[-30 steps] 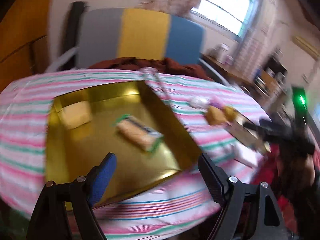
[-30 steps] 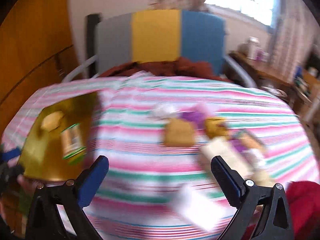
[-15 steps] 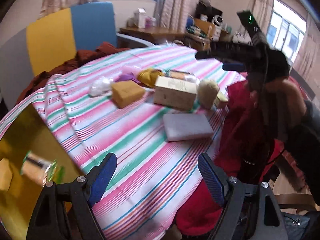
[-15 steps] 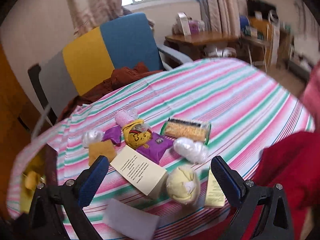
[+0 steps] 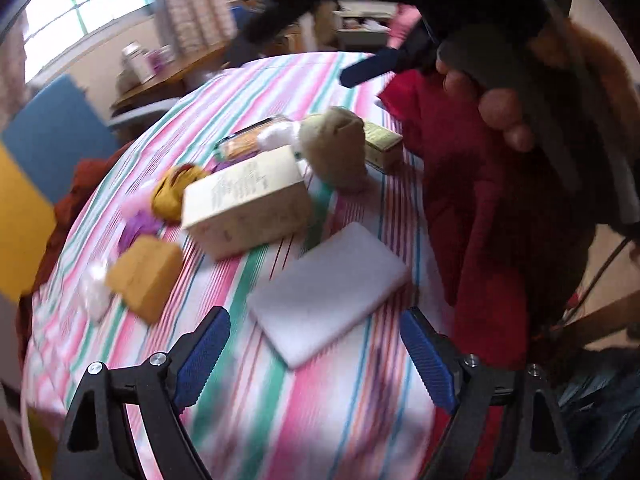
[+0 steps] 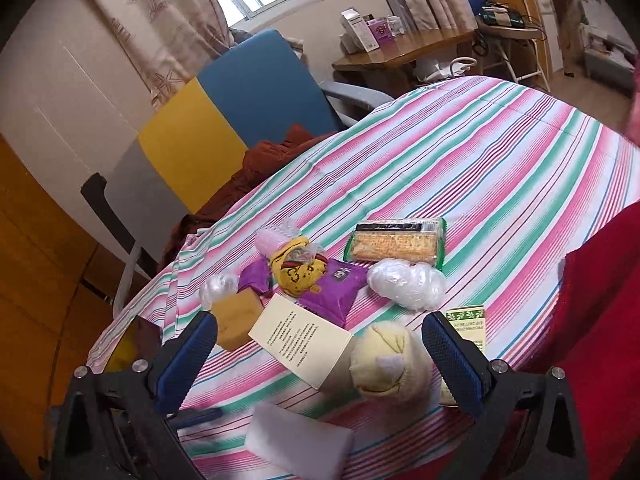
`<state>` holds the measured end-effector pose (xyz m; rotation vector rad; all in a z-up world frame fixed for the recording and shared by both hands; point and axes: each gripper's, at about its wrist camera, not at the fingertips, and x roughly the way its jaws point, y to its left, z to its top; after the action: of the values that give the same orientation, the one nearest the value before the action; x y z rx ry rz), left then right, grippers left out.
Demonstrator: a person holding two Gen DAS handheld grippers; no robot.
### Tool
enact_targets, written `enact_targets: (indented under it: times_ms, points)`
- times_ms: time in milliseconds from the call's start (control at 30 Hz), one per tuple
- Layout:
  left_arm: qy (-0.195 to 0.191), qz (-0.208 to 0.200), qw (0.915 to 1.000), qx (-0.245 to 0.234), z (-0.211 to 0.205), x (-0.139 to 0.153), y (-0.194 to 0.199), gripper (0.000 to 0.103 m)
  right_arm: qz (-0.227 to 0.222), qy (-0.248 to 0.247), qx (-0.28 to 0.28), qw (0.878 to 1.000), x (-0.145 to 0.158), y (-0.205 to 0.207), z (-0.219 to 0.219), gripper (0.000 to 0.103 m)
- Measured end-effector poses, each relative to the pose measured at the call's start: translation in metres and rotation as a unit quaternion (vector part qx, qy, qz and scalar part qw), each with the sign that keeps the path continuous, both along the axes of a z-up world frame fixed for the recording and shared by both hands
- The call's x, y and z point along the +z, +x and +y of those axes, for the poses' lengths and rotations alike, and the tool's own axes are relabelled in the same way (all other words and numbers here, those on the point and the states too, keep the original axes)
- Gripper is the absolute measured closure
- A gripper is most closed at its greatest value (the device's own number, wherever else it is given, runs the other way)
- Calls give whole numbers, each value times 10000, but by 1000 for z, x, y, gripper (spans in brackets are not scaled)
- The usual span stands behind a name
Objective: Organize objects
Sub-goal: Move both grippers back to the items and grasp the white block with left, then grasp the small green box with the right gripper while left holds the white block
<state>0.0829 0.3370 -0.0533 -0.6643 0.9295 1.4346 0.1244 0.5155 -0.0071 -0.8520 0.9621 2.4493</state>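
risk: objects lie crowded on the striped table [image 6: 500, 152], so closing on the white foam block [image 5: 328, 288] may nudge the cream box [image 5: 244, 204] touching the plush toy [image 5: 336, 152] | left gripper [image 5: 316, 356]: spread wide, empty, above the block | right gripper [image 6: 320, 356]: spread wide, empty, over the box and toy

White sponge [image 6: 298, 446] cut off; left view blurred

Left gripper [image 5: 314, 354]: black plastic frame, ribbed blue finger pads [image 5: 202, 362], silver screws. Right gripper [image 6: 320, 354]: same build. Person: red garment [image 5: 492, 208].
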Motion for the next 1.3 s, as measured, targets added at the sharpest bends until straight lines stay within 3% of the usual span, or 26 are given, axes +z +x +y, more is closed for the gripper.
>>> enact_targets:
  times_ms: [233, 400, 500, 567, 700, 900, 967, 1133, 1233, 1300]
  points:
    - [-326, 9, 9975, -622, 33, -17, -5, 14, 29, -105, 43, 9999, -2, 0, 2, 0]
    - [-601, -413, 9926, -974, 47, -28, -7, 10, 61, -159, 34, 9998, -3, -1, 4, 0]
    - [-674, -455, 9923, -932, 50, -36, -6, 11, 46, -166, 47, 9998, -4, -1, 4, 0]
    - [-638, -816, 9919, -740, 50, -35, -12, 17, 38, -176, 38, 9998, -4, -1, 5, 0]
    - [-416, -992, 9939, -235, 35, -32, -19, 24, 34, -199, 36, 9998, -5, -1, 6, 0]
    - [-35, -1034, 9881, 1138, -11, -28, -22, 25, -119, -173, 17, 9998, -5, -2, 6, 0]
    - [65, -1032, 9848, 1393, -26, -28, -21, 25, -340, -158, 75, 9993, -5, -6, 8, 0]
    - [251, -800, 9841, 1564, -50, -29, -16, 25, -930, 573, 178, 9939, 22, -7, 25, 0]
    - [304, -868, 9820, 1648, -52, -28, -19, 25, -1595, 1002, 121, 9820, 32, -5, 44, 3]
    - [357, -897, 9811, 1676, -51, -32, -10, 25, -2086, 1107, 287, 9713, 27, -7, 55, 21]
